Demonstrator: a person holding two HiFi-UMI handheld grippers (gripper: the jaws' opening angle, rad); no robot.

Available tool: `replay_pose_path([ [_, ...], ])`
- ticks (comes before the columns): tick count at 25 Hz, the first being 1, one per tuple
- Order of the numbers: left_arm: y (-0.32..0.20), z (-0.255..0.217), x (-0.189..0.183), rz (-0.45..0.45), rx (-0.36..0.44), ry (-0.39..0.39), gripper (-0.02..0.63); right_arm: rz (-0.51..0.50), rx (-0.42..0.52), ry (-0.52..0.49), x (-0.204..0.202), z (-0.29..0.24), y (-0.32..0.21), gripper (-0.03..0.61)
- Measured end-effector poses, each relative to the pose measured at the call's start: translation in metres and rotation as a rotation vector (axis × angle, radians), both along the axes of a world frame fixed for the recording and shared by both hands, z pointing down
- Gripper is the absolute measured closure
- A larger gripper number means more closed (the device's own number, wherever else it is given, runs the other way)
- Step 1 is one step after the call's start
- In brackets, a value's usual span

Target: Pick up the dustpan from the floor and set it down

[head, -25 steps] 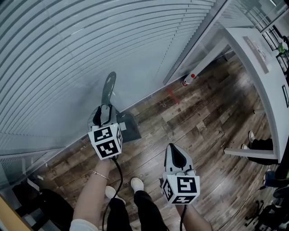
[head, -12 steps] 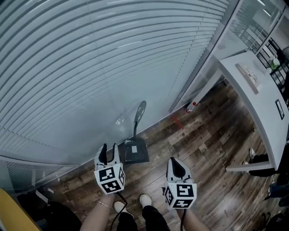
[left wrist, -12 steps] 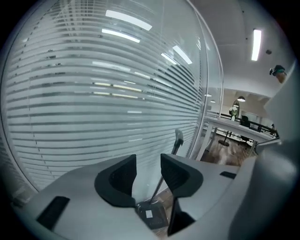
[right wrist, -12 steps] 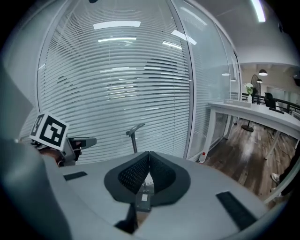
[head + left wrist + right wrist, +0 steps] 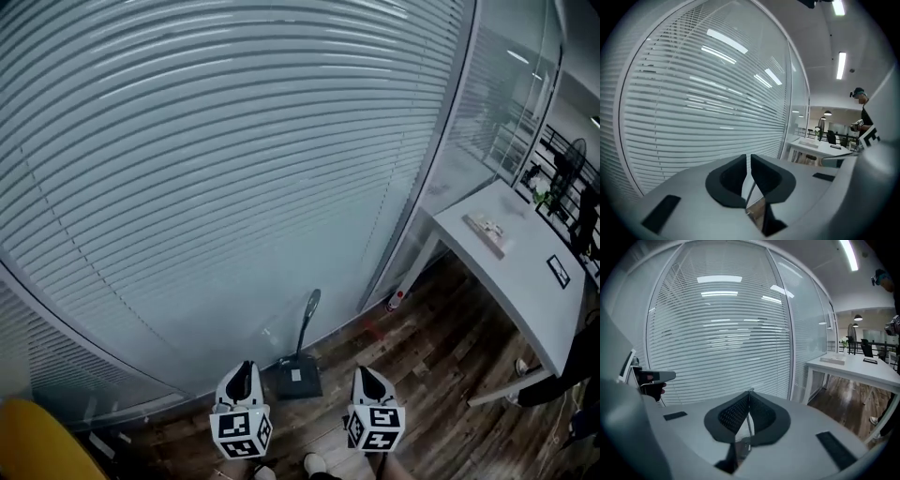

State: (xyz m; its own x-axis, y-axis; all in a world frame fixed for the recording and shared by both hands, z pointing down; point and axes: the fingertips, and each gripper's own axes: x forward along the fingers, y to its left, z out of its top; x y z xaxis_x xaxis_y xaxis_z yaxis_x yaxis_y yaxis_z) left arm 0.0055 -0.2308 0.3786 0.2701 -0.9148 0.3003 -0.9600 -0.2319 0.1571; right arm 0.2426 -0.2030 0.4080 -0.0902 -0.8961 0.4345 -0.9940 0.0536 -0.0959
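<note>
Currently the left hand-held gripper is closing on nothing, a thin slit left between its jaws. The right hand-held gripper is pressed together, empty. Beyond both, the dustpan stands at the wood floor's edge, handle up against the blinds.

We see a glass wall with white horizontal slat blinds meeting a dark wood-plank floor. A long white table stands at right; a blurred yellow shape sits lower left.
</note>
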Motion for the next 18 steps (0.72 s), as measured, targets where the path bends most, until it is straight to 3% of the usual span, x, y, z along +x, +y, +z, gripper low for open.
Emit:
replay_pose_path([
  [5,0.021,-0.052,-0.006,0.0,0.049,0.055,0.592,0.0,0.068,-0.007,-0.002,-0.05,0.01,0.546],
  [11,0.037,-0.088,-0.023,-0.027,0.092,-0.02,0.595,-0.05,0.158,0.014,-0.016,-0.103,0.022,0.546],
  [18,0.027,-0.105,-0.035,-0.051,0.114,-0.018,0.596,-0.054,0.202,0.04,-0.024,-0.127,0.008,0.546],
])
